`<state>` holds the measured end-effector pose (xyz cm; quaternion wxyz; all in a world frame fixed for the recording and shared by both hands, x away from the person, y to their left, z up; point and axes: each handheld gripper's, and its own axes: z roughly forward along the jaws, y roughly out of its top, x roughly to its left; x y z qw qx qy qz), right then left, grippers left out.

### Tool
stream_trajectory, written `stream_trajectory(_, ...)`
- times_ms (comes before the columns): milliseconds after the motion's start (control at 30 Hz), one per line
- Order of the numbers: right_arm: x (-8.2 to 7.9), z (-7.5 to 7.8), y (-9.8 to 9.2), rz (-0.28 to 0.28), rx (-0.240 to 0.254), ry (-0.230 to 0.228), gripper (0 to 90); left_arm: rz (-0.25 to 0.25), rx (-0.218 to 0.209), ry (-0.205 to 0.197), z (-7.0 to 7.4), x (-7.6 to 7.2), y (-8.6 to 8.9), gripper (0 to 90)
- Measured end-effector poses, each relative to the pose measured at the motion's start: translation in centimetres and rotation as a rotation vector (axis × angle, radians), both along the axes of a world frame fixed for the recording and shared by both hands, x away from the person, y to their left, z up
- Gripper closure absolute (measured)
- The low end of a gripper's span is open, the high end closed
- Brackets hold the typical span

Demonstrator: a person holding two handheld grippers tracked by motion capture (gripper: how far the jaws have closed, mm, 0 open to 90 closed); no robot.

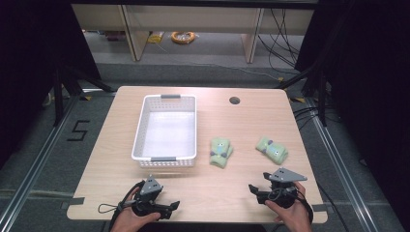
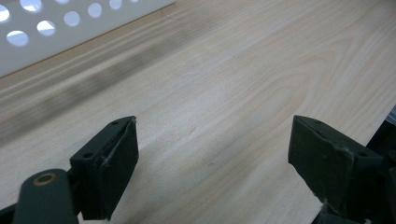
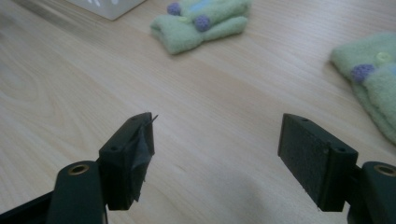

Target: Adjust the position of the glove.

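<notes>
Wooden table (image 1: 203,191): white basket (image 1: 166,129), two green socks (image 1: 221,152) (image 1: 272,150) beyond gaping right tongs (image 3: 215,154).

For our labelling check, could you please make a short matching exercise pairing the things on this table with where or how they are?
Things:
1. white basket
2. left sock bundle
3. right sock bundle
4. right gripper

Places or states:
A. nearest the table's right edge
B. jaws open over bare wood
C. empty, left of centre
D. just right of the basket

Pairs: 1-C, 2-D, 3-A, 4-B
</notes>
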<state>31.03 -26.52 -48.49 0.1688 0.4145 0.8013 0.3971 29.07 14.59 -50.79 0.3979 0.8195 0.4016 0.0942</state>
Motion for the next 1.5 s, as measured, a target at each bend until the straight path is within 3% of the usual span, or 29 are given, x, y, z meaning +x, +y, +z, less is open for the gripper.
stream_trajectory(33, 0.1, 0.0, 0.0, 0.021, 0.005, -0.012, 32.4, 0.025, -0.016, -0.017, -0.1, 0.0, -0.2, 16.0)
stream_trajectory(100, 0.2, 0.1, 0.1, 0.021, 0.0, -0.003, 33.4, 0.019, -0.015, -0.011, 0.1, 0.0, -0.1, 15.9)
stream_trajectory(200, 0.1, 0.2, 0.2, 0.006, 0.02, 0.011, 35.5, 0.032, -0.047, -0.011, 0.1, 0.0, -0.4, 16.0)
stream_trajectory(300, 0.9, 0.7, 0.0, 0.03, -0.002, -0.022, 37.7, 0.024, -0.065, -0.011, 0.4, 0.0, -0.9, 16.8)
stream_trajectory(467, 2.6, 2.2, 0.1, 0.043, -0.018, -0.033, 41.6, -0.031, -0.055, -0.009, 0.7, -0.1, -2.3, 16.8)
stream_trajectory(600, 3.6, 2.9, 0.3, 0.046, -0.021, -0.028, 43.7, -0.039, -0.063, -0.024, 0.9, -0.1, -3.3, 17.0)
stream_trajectory(667, 4.3, 3.5, 0.6, 0.049, -0.021, -0.008, 46.5, -0.055, -0.063, -0.022, 1.2, 0.2, -4.0, 17.8)
stream_trajectory(700, 5.5, 3.9, 0.8, 0.08, -0.04, -0.021, 47.2, -0.066, -0.06, -0.027, 1.4, 0.4, -4.4, 19.4)
stream_trajectory(767, 6.0, 4.1, 1.1, 0.082, -0.034, -0.006, 47.8, -0.078, -0.052, -0.045, 1.6, 0.9, -5.3, 20.0)
stream_trajectory(933, 9.6, 4.5, 2.6, 0.109, -0.053, 0.025, 54.2, -0.111, -0.031, -0.061, 2.4, 2.1, -6.9, 22.1)
stream_trajectory(1000, 11.6, 4.6, 3.5, 0.129, -0.079, 0.034, 56.6, -0.099, -0.04, -0.057, 2.5, 2.5, -7.3, 23.5)
stream_trajectory(1033, 11.6, 4.6, 3.5, 0.129, -0.079, 0.034, 56.6, -0.113, -0.026, -0.054, 2.7, 2.7, -7.4, 23.5)
stream_trajectory(1067, 12.8, 4.5, 4.2, 0.124, -0.091, 0.054, 57.8, -0.114, -0.021, -0.048, 2.8, 3.2, -7.8, 24.9)
stream_trajectory(1100, 13.4, 4.2, 4.6, 0.125, -0.091, 0.038, 57.9, -0.117, -0.025, -0.049, 2.9, 3.4, -8.0, 25.6)
stream_trajectory(1133, 13.8, 4.4, 4.7, 0.138, -0.115, 0.053, 58.3, -0.126, -0.027, -0.033, 3.1, 3.8, -8.3, 26.6)
stream_trajectory(1300, 15.8, 3.9, 6.4, 0.135, -0.149, 0.11, 59.4, -0.141, -0.018, -0.029, 3.2, 5.2, -9.7, 29.4)
stream_trajectory(1400, 16.8, 3.5, 7.3, 0.134, -0.167, 0.126, 60.0, -0.119, -0.031, -0.013, 3.0, 6.7, -11.2, 30.6)
stream_trajectory(1500, 17.5, 3.4, 7.6, 0.145, -0.175, 0.143, 61.0, -0.107, -0.038, -0.012, 3.1, 7.3, -11.9, 30.5)
